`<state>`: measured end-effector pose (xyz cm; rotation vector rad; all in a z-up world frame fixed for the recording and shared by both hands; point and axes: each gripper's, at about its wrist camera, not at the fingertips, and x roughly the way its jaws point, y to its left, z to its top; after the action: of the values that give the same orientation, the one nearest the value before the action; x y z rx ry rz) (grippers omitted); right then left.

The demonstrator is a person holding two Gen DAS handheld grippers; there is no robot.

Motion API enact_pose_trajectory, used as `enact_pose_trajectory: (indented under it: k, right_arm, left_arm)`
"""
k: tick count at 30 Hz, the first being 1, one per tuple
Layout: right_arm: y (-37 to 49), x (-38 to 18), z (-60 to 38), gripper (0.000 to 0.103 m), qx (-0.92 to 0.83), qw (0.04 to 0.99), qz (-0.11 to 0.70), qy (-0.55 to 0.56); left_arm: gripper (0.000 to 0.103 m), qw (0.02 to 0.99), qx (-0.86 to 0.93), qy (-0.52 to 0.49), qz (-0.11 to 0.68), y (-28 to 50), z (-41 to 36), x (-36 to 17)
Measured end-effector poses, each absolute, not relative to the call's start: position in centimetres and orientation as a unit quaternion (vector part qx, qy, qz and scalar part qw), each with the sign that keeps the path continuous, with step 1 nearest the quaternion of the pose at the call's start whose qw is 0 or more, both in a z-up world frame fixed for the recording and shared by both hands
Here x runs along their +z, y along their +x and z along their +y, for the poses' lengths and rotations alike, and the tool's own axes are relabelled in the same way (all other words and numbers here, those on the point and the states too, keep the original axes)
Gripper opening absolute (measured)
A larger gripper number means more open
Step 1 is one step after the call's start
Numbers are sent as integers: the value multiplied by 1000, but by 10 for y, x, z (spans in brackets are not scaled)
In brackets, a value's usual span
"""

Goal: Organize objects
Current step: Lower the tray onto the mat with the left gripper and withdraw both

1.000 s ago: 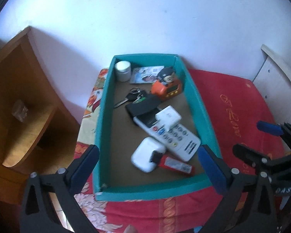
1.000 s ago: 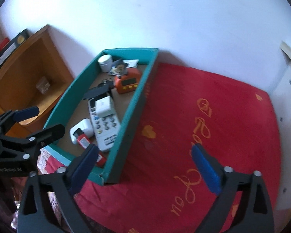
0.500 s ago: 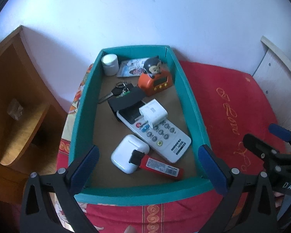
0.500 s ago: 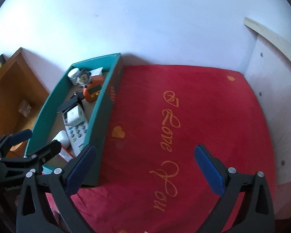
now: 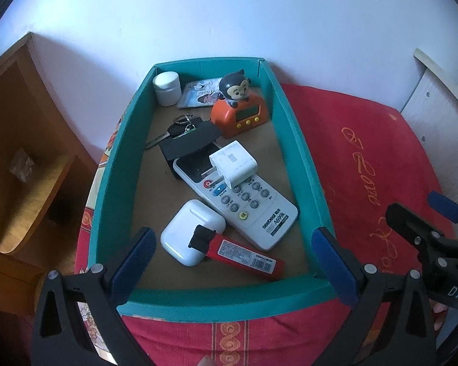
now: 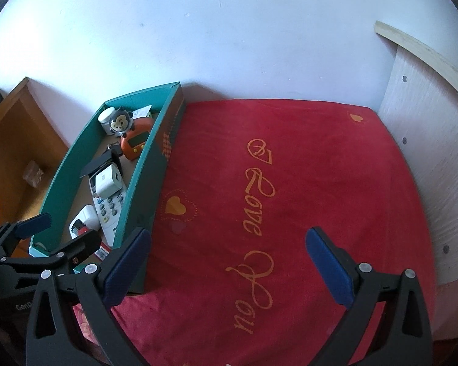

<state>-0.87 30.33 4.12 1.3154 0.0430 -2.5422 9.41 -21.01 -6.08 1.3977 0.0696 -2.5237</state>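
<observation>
1. Where the white wall (image 6: 229, 30) meets it, a red cloth (image 6: 320, 183) with gold script and hearts covers the tabletop; a brown wooden shelf unit (image 5: 24, 140) stands to the left and a pale board (image 6: 421, 152) leans at the right.
2. At the cloth's left edge sits a teal box (image 5: 299, 152) holding the task's things: a white jar (image 5: 167, 87) and a picture card (image 5: 200, 93) at the far end, an orange clock with a monkey figure (image 5: 239, 109), keys (image 5: 180, 128), a black wallet (image 5: 189, 145), a white remote (image 5: 244, 201) with a white charger (image 5: 232, 166) lying on it, a white earbud case (image 5: 192, 231) and a red lighter (image 5: 244, 257) resting against the case.
3. The left gripper (image 5: 229, 262) hangs spread wide over the box's near end, holding nothing.
4. The right gripper (image 6: 229, 265) is likewise spread and empty above the bare cloth, right of the box.
5. Compared with a second ago, the left view has drawn closer over the box, and the right view has swung rightward, so the box now lies far to its left.
</observation>
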Motion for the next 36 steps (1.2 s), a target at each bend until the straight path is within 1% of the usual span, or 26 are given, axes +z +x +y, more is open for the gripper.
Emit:
enact_pose_trajectory:
  k: [36]
  right_arm:
    - [-5,42,303,103,-880,140,14,454]
  left_arm:
    - [102,131,-862,490,28,97,-210,-61]
